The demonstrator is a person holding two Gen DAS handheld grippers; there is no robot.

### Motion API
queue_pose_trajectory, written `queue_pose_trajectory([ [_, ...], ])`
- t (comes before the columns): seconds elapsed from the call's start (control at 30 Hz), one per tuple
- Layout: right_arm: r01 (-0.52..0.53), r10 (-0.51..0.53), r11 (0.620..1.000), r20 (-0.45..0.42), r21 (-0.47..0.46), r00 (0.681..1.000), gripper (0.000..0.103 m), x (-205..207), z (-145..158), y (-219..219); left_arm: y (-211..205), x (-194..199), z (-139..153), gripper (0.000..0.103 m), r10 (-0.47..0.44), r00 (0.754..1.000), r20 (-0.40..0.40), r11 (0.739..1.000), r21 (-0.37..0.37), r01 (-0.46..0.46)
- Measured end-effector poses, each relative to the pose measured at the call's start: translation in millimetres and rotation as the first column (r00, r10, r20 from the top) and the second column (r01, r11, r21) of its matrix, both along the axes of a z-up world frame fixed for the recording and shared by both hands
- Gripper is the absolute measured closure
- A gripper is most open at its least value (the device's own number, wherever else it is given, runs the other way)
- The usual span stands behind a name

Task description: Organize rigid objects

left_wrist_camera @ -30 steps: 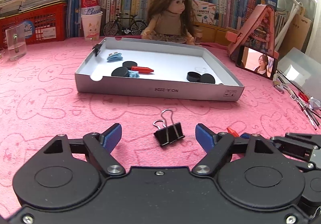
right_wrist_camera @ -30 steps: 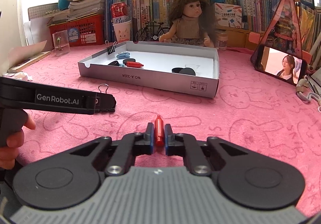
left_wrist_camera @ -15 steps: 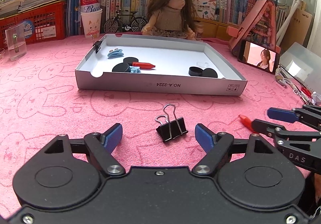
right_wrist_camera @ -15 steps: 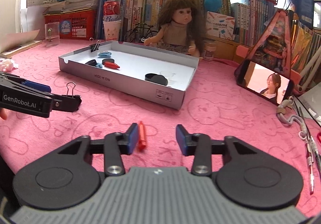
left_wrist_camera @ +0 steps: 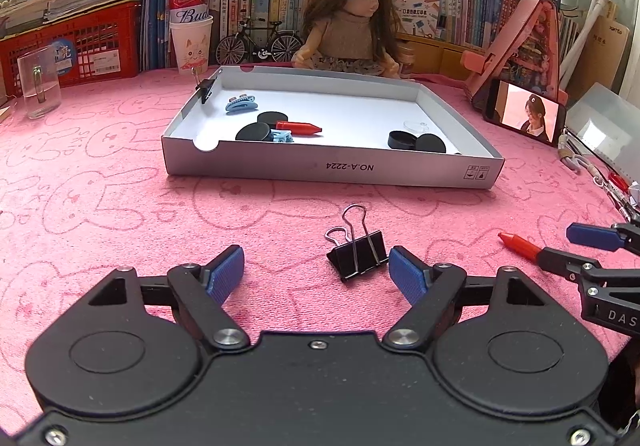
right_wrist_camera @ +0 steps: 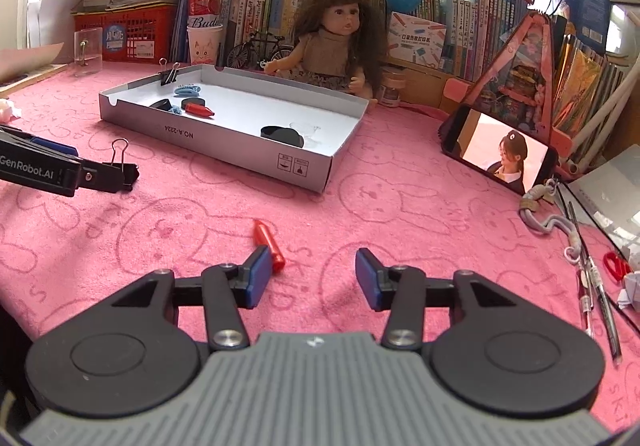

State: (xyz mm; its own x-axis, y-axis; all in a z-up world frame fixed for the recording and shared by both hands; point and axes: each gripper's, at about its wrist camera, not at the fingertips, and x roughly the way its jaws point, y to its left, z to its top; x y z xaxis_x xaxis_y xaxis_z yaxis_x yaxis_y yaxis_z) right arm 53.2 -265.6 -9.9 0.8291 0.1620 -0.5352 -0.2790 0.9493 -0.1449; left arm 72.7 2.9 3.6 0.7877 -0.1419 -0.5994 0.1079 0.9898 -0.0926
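The right gripper, jaws just opened and empty, should recentre on the red plastic crayon-shaped cap at 10 o'clock, while the left gripper gapes around the black metal binder clip.

Red crayon – flat on cloth – beside binder clip.

Two fisheye cams, each sitting just behind its own fingers, low over the pink cloth, tilted slightly down and facing the bookshelf at the back. Left cam looks nearly square at the long side of the grey box, binder clip close in front. Right cam sits further right, so it sees the box at an angle. Both share box, doll, phone, red crayon, and each other's tool at the frame edge; edges warp, so spacing there is probably unreliable.
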Motion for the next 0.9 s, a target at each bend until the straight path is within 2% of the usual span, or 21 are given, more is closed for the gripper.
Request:
queue_pose_trajectory([
  [0.23, 0.020, -0.020, 0.998, 0.006, -0.062, 1.000, 0.041, 2, -3, 0, -5, -2, 1, 0.028, -0.022, 1.000, 0.007, 1.000, 0.009, 0.022],
  [0.47, 0.141, -0.140, 0.990, 0.022, -0.026, 0.990, 0.041, 7, 1, -13, 1, 0, 0, 0.028, 0.009, 1.000, 0.003, 1.000, 0.019, -0.009],
  [0.6, 0.147, -0.148, 0.985, 0.005, 0.090, 0.989, 0.041, -3, 8, -10, 4, 1, -1, 0.028, 0.024, 1.000, 0.004, 0.999, 0.025, -0.024],
  [0.77, 0.171, -0.167, 0.956, -0.037, 0.237, 0.985, 0.041, -4, 12, 5, 11, 1, 1, 0.028, 0.086, 0.996, 0.012, 0.995, 0.048, -0.087],
  [0.9, 0.271, -0.263, 0.921, -0.064, 0.280, 0.963, 0.037, 0, 6, 16, 19, 1, 2, 0.028, 0.130, 0.991, 0.026, 0.990, 0.050, -0.131],
])
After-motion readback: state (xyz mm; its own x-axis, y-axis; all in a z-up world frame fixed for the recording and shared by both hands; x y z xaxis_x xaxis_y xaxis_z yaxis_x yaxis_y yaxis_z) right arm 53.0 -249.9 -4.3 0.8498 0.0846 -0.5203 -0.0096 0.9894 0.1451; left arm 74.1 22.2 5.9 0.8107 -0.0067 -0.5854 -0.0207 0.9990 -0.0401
